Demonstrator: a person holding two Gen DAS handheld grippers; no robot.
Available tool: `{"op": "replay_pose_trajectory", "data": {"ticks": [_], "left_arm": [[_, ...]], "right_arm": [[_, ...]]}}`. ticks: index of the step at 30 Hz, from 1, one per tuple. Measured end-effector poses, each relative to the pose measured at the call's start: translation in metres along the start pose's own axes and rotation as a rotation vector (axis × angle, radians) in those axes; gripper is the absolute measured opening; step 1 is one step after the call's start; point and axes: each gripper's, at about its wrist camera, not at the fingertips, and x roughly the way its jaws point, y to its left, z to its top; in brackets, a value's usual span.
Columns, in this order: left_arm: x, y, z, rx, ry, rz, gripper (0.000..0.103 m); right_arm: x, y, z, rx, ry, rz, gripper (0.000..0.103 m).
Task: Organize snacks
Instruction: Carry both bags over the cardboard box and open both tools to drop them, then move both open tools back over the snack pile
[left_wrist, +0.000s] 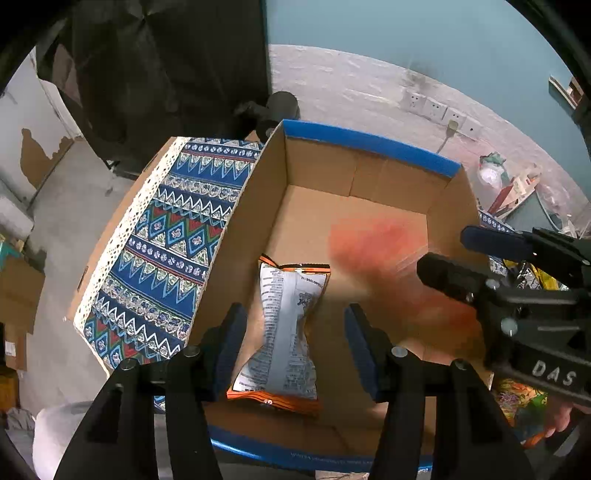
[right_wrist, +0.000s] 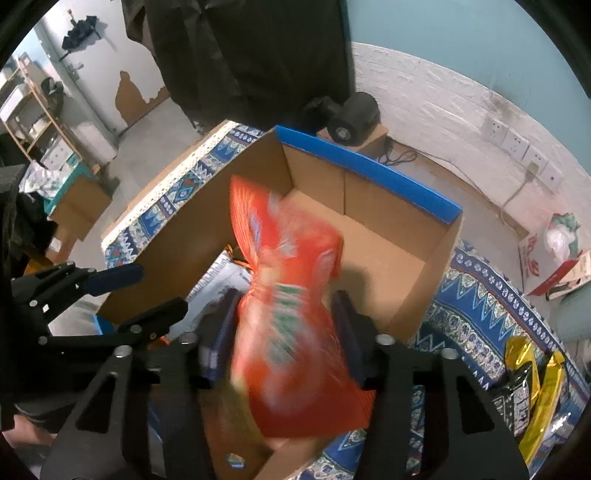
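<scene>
An open cardboard box with a blue rim (left_wrist: 369, 142) (right_wrist: 365, 162) stands on a patterned cloth. A white and orange snack packet (left_wrist: 286, 328) lies on its floor, also partly visible in the right wrist view (right_wrist: 218, 275). My left gripper (left_wrist: 295, 332) is open above that packet and holds nothing. An orange snack bag (right_wrist: 291, 314), blurred by motion, sits between the fingers of my right gripper (right_wrist: 284, 325), whose jaws stand wide and apart from it; it shows as an orange blur in the left wrist view (left_wrist: 384, 254). The right gripper (left_wrist: 461, 254) reaches over the box from the right.
Yellow and black snack packets (right_wrist: 532, 387) lie on the patterned cloth (right_wrist: 476, 295) right of the box. A black fan (right_wrist: 354, 114) stands behind the box. The cloth (left_wrist: 162, 251) extends left of the box, with its edge beyond. Wall sockets (left_wrist: 436, 107) are behind.
</scene>
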Motion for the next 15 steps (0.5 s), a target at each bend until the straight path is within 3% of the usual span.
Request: {"op": "replay_pose_trajectory", "data": {"ticks": [4,15], "left_arm": [[-0.008,-0.004,0.001,0.001,-0.017,-0.012,0.06],[-0.015,-0.042,0.003,0.061,-0.018,-0.085,0.064]], "right_arm": [[-0.011,0.004,0.0,-0.012,-0.022,-0.008,0.067],[-0.051,-0.021,-0.018,0.004,-0.056,-0.074,0.071]]}}
